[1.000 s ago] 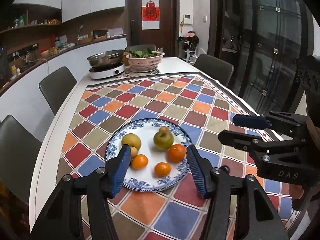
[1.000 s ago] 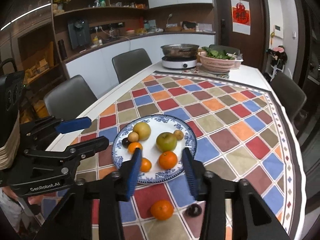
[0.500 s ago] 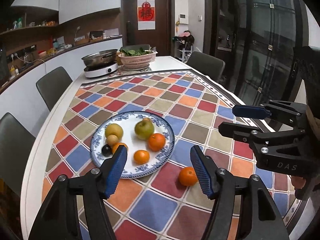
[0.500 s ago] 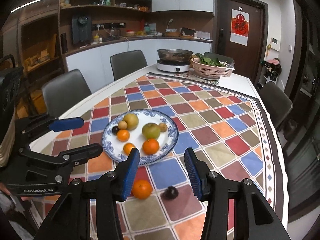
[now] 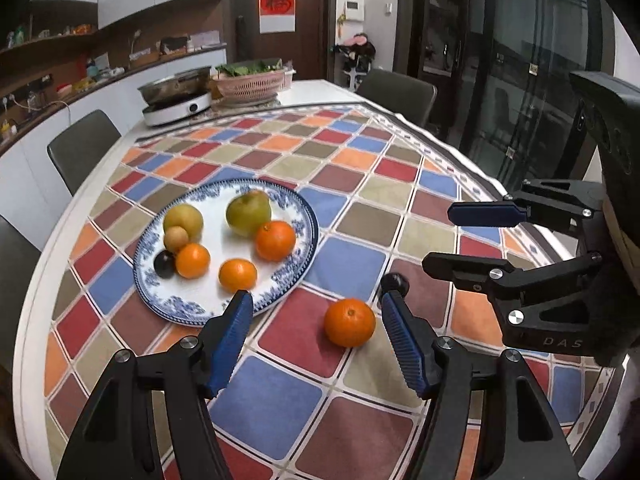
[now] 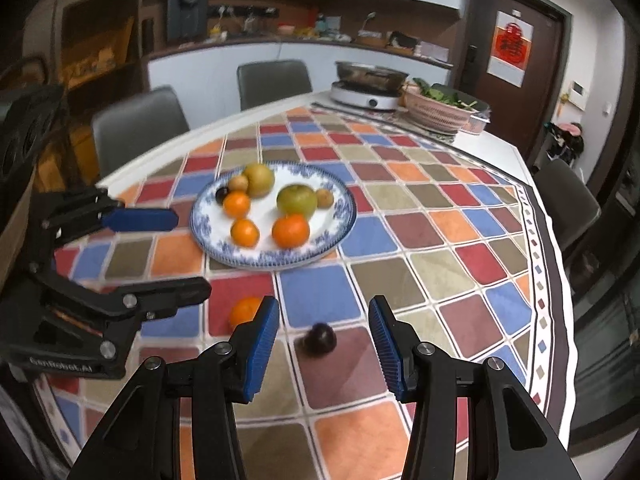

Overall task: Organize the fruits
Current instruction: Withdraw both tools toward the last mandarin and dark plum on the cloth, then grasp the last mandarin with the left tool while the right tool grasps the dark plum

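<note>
A blue-patterned plate (image 5: 288, 292) (image 6: 340, 236) on the checkered tablecloth holds several fruits: oranges, a green apple (image 5: 248, 213), a yellow pear (image 5: 183, 220) and a dark plum (image 5: 164, 264). A loose orange (image 5: 349, 328) (image 6: 244, 311) and a loose dark plum (image 5: 395, 282) (image 6: 319, 339) lie on the cloth near the plate. My left gripper (image 5: 318, 344) is open, with the loose orange between its fingers. My right gripper (image 6: 323, 346) is open, with the loose plum between its fingers. Each gripper shows in the other's view.
At the table's far end stand an electric hot pot (image 5: 176, 98) and a pink basket of greens (image 5: 250, 82). Grey chairs (image 5: 82, 148) line the sides. The table edge (image 6: 560, 264) is close on the right. Glass doors lie beyond.
Both grippers have pulled back from the plate and lowered toward the cloth. The loose orange now sits between the left fingers and the loose plum between the right ones.
</note>
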`<state>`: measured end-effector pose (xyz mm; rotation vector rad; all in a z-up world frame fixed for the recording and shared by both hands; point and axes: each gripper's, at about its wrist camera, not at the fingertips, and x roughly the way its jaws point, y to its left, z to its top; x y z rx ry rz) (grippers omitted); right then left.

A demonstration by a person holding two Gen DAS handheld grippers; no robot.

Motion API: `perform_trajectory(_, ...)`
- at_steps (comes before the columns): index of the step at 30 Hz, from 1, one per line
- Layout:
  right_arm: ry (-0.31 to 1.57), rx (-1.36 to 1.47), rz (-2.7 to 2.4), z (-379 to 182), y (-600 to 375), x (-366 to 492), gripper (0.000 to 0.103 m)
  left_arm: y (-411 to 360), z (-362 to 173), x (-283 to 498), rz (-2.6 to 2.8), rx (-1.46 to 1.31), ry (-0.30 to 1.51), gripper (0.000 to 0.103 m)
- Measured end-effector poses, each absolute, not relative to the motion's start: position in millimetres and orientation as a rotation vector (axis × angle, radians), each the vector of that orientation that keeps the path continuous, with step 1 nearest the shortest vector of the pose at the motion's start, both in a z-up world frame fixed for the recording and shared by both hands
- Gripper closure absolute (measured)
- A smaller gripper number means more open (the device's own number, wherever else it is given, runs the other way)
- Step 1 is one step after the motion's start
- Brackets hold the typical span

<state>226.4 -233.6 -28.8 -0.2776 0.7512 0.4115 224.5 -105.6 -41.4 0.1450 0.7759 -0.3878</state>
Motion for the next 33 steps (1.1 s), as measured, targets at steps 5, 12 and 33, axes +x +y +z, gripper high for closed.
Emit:
perform_trajectory(5, 0.779, -0.329, 0.448, -44.3, -233.1, 230.3, 0.056, -112.6, -58.8, 226.8, -0.410, 0.164, 0.821, 0.037)
perform_trajectory(12, 0.853, -0.341, 0.508, -71.9, -234.1, 240.2, 0.056, -121.0, -79.4, 235.4, -0.437, 0.184, 0.875, 0.037)
perform_trajectory(33, 0.914, -0.287, 0.534, -104.4, -236.6, 265.0, 0.066, -128.8, -105.4, 256.5, -0.506, 0.124, 0.966, 0.061)
